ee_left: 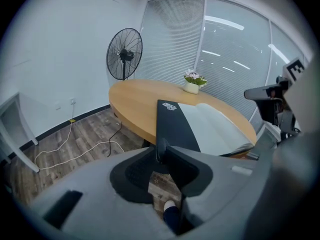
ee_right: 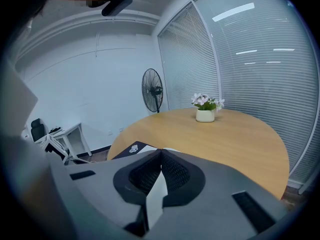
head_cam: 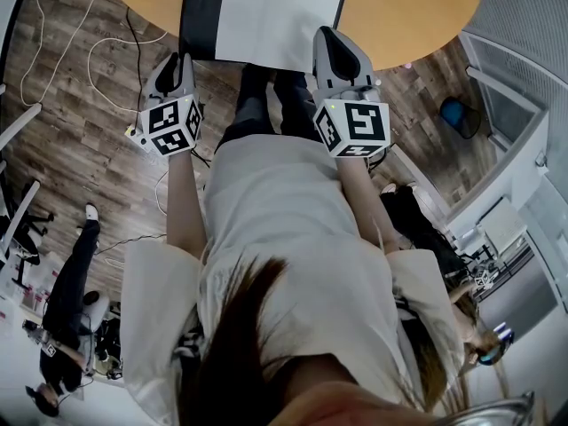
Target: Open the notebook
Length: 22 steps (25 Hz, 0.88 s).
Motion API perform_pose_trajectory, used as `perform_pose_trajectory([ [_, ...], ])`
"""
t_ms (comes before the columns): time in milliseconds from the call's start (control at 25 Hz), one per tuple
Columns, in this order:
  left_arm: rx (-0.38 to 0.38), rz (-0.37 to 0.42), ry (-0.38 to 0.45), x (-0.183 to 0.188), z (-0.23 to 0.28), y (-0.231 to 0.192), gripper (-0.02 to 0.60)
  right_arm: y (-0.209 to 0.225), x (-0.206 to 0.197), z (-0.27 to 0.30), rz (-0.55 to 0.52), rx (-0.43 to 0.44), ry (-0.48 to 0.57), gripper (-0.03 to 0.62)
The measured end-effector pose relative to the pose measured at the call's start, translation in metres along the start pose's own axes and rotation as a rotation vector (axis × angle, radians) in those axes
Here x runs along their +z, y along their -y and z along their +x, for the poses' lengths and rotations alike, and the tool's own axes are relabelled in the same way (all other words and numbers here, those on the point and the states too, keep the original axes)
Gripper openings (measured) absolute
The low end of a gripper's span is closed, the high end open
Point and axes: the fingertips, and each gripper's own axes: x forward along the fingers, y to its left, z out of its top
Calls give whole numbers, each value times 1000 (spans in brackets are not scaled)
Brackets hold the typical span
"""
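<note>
Office room, plank floor (head_cam: 80, 122) on your left, standing fan (ee_left: 124, 54) by the wall behind the round wooden table (head_cam: 426, 25). Your left gripper (head_cam: 182, 62) sits off the table's near edge, just beside the left side of the black cover. Its jaws are slightly parted, and only floor shows through the gap. Released, nothing held.

Notebook (head_cam: 266, 16) lies at the table's near edge, already spread: black cover flat at left, white pages to the right.

Your right gripper (head_cam: 330, 35) hangs over the notebook's near right corner, tips closed together. White page shows through the gap behind the tips; can't tell if a sheet edge is nipped. Flower pot (ee_right: 205, 115) is far across the table, well clear.

Opening looks done or nearly done. To finish clean: if the right tips hold a page, lower it flat before you let go. Then pull both grippers straight back toward you. Don't drag the cover or nudge the book off the edge.
</note>
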Motion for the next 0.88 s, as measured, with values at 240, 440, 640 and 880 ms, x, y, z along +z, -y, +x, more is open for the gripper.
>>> perform_pose_trajectory([
  [240,-12,-11,6,3,-6,-1,112,1,1,1,1,0,-2,3],
  [440,-19,-6,10,6,-7,2,112,1,1,0,1,0,-3,3],
  [640,-23,14,25,12,-8,3,112,0,0,-1,0,-5,-3,3],
  [880,-17,28,39,18,-8,3,105,5,1,-3,4,-15,6,3],
])
